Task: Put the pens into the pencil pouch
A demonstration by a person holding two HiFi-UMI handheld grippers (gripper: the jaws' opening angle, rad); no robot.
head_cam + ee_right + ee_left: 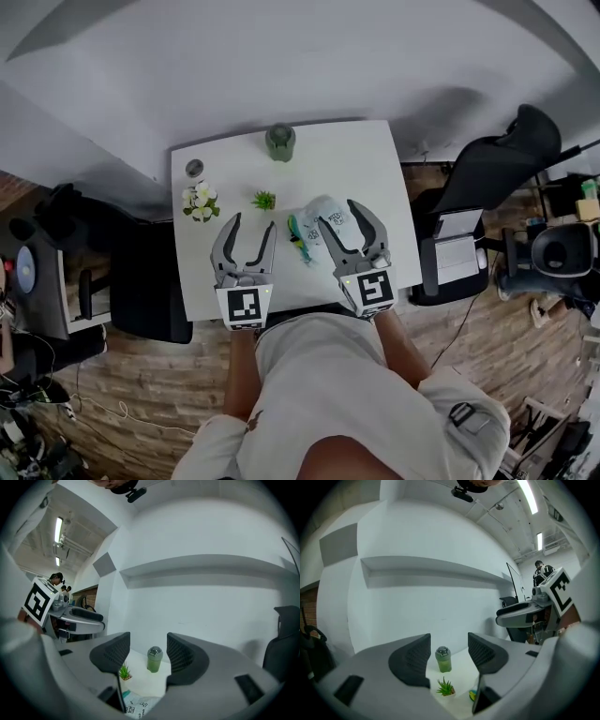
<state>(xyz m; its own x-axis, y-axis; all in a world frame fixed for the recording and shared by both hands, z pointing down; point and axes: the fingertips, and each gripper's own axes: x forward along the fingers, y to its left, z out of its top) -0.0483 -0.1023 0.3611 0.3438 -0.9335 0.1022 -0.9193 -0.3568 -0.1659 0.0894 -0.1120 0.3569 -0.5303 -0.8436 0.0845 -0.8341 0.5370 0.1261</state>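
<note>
A pale printed pencil pouch (330, 216) lies on the white table (356, 159), right of the middle. Teal and yellow pens (300, 240) lie against its left edge; I cannot tell whether they reach inside. My left gripper (252, 223) hangs open above the table's front, left of the pens, nothing between its jaws (447, 653). My right gripper (337, 214) is open over the pouch, also with nothing in it (146, 653). The pouch (138, 706) shows low in the right gripper view, and a bit of a pen (474, 694) low in the left gripper view.
A green lidded cup (279, 142) stands at the table's far edge. A small green plant (264, 200), a pot of white flowers (200, 202) and a small round tin (194, 168) sit on the left half. Black chairs (492, 164) flank the table.
</note>
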